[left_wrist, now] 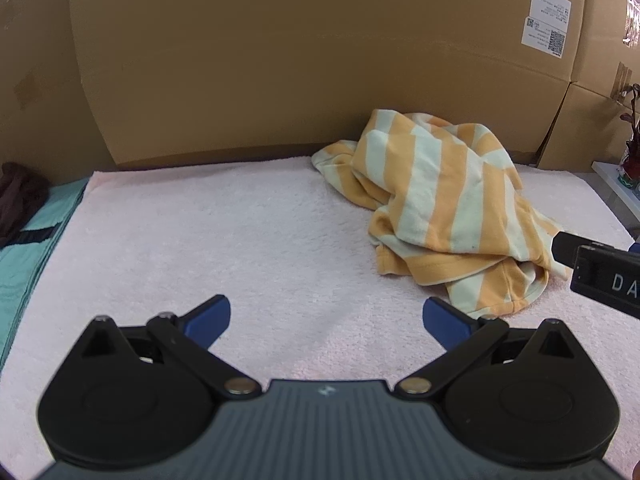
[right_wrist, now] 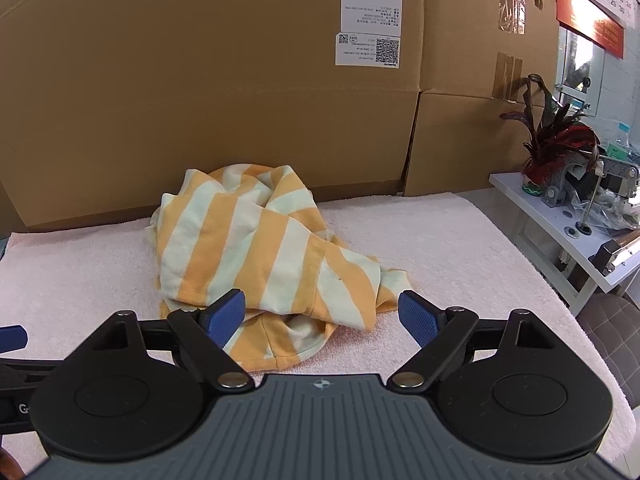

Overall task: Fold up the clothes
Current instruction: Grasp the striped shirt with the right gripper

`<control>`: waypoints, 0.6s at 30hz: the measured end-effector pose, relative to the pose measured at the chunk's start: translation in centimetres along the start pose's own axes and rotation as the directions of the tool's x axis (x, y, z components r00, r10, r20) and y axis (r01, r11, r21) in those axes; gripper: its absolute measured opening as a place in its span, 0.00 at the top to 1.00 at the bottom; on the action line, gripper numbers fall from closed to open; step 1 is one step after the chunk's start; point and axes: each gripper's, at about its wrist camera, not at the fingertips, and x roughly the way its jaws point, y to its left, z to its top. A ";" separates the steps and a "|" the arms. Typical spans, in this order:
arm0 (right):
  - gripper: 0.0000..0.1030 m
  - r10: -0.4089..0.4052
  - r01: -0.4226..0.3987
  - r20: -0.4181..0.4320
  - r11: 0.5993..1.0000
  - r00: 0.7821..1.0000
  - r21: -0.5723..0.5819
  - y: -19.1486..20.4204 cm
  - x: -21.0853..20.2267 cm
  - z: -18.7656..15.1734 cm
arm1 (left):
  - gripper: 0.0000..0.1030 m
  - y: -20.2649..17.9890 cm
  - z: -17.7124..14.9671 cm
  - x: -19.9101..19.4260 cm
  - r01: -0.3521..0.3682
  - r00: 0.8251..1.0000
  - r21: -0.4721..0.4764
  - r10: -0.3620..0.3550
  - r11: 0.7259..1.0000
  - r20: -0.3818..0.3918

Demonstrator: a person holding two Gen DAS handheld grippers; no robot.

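A crumpled orange-and-white striped garment (left_wrist: pixel 444 204) lies in a heap on the pink towel (left_wrist: pixel 200 240), toward the back right. My left gripper (left_wrist: pixel 326 320) is open and empty, low over the bare towel to the left of the heap. My right gripper (right_wrist: pixel 322 316) is open and empty, its blue fingers (right_wrist: pixel 226 316) astride the near hem of the garment (right_wrist: pixel 260 248) without closing on it. Part of the right gripper shows at the right edge of the left wrist view (left_wrist: pixel 600 272).
Large cardboard boxes (right_wrist: pixel 200 100) wall off the back of the towel. A teal cloth (left_wrist: pixel 28 248) and a dark garment (left_wrist: pixel 16 196) lie at the left. A white shelf (right_wrist: pixel 560 232) with a red-leafed plant (right_wrist: pixel 556 144) and hardware stands to the right.
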 end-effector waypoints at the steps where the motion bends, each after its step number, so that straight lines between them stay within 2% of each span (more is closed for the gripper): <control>1: 0.16 0.000 0.000 0.002 1.000 1.000 -0.001 0.0 -0.1 0.0 | 0.01 0.0 0.0 0.0 -0.001 1.000 0.000 0.001 1.000 0.001; 6: 0.16 0.004 -0.004 0.018 1.000 1.000 -0.016 -0.1 -0.2 -0.1 | 0.01 0.3 -0.5 0.1 -0.016 1.000 0.010 0.016 1.000 0.003; 13: 0.16 0.084 -0.074 0.094 0.992 0.992 -0.099 0.7 0.5 1.0 | 0.01 1.4 -1.1 0.7 -0.007 1.000 0.012 0.007 1.000 0.004; 15: 0.16 0.106 -0.091 0.103 0.986 0.989 -0.139 1.8 1.6 1.9 | 0.01 1.8 -1.3 0.9 -0.009 1.000 0.006 0.009 1.000 0.001; 18: 0.16 0.152 -0.133 0.073 0.967 0.986 -0.217 4.4 4.7 3.1 | 0.01 2.6 -1.5 1.0 -0.015 1.000 -0.008 0.015 1.000 0.002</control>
